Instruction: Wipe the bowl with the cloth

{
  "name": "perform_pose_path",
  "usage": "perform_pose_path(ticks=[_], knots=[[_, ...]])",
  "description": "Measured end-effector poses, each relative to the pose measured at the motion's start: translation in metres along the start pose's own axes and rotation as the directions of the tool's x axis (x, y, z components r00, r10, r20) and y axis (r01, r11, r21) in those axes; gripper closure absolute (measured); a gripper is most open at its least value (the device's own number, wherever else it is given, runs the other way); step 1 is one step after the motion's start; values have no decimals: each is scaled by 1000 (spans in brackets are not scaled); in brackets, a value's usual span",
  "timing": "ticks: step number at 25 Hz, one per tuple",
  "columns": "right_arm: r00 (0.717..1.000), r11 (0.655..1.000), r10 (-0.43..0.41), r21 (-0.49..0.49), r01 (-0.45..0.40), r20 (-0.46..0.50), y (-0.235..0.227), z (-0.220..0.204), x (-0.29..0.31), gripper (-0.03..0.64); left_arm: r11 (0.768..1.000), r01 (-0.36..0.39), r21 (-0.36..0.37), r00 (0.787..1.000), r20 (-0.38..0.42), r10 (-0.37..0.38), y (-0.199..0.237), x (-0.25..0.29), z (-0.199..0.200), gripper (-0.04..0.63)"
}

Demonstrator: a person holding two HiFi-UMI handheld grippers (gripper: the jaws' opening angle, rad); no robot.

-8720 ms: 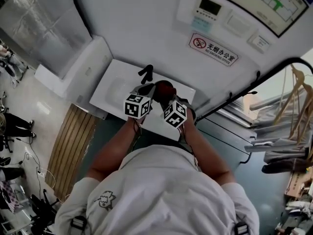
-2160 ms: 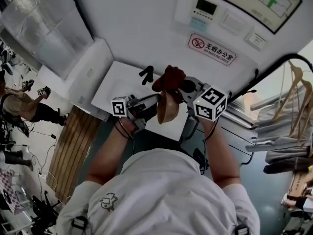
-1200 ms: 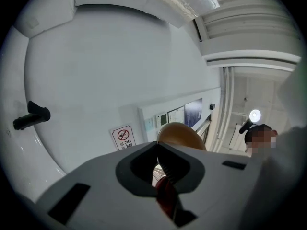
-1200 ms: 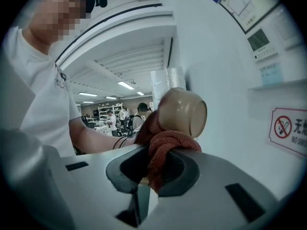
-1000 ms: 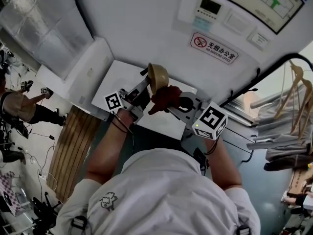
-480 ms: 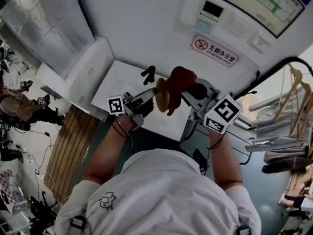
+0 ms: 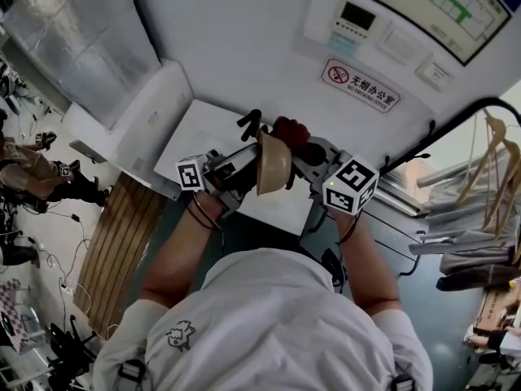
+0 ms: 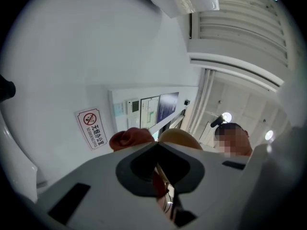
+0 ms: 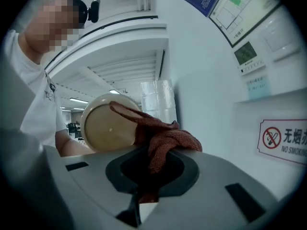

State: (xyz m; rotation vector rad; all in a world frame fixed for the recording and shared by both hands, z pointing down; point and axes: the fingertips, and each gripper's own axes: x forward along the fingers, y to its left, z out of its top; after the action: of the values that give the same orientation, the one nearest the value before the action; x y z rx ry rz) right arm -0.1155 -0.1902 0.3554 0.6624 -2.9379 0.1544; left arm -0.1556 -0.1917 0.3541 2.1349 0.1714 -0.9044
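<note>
I hold a tan bowl point(image 7: 273, 165) in the air above the white table point(image 7: 195, 129). My left gripper point(image 7: 248, 160) is shut on its rim and points upward. A red-brown cloth point(image 7: 291, 129) sits just behind the bowl, with my right gripper point(image 7: 303, 147) shut on it. In the right gripper view the cloth point(image 9: 165, 140) rises out of the closed jaws and drapes against the bowl's point(image 9: 105, 128) rounded side. In the left gripper view the bowl point(image 8: 180, 137) and the cloth point(image 8: 128, 138) peek over the gripper body, which hides the rest.
A black object point(image 7: 248, 123) lies on the table near the wall. The wall carries a no-smoking sign point(image 7: 358, 86) and a control panel point(image 7: 358, 16). A slatted wooden board point(image 7: 122, 243) is at the left, hangers point(image 7: 488, 161) at the right, and people stand at the far left.
The bowl has swung from edge-on to facing the head camera broadly. The cloth has slipped from its near side to behind it, and the right gripper has shifted left and lower.
</note>
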Motion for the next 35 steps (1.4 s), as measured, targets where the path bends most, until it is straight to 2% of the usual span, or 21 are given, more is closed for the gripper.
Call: perform_pose_path(ticks=[3, 7, 11, 14, 20, 23, 30, 32, 35], knots=[[1000, 999, 26, 28, -26, 2, 13, -12, 3, 566, 1000, -25, -6, 999, 46, 25, 3, 4, 12, 578], [999, 998, 53, 25, -53, -10, 32, -21, 2, 566, 996, -94, 8, 991, 93, 93, 15, -2, 26, 578], [996, 995, 92, -20, -93, -13, 53, -21, -10, 566, 982, -188, 19, 977, 103, 185, 33, -13, 33, 578], [994, 992, 110, -71, -109, 10, 64, -7, -20, 566, 974, -225, 11, 970, 95, 223, 41, -20, 31, 578], [993, 986, 68, -159, -52, 94, 57, 33, -39, 566, 983, -184, -9, 981, 51, 185, 41, -17, 16, 578], [989, 985, 49, -170, -25, 137, 47, 50, -46, 566, 983, -185, -6, 983, 20, 185, 41, -14, 9, 578], [976, 994, 3, -103, 20, 218, 15, 62, -52, 566, 990, -120, -79, 992, 18, 122, 37, -16, -1, 580], [976, 996, -15, -87, 35, 219, 6, 58, -52, 566, 989, -129, -66, 992, -10, 129, 39, -16, -5, 580], [978, 997, -30, -68, 45, 207, -3, 51, -49, 566, 989, -148, -13, 984, -102, 146, 43, -11, -19, 578]])
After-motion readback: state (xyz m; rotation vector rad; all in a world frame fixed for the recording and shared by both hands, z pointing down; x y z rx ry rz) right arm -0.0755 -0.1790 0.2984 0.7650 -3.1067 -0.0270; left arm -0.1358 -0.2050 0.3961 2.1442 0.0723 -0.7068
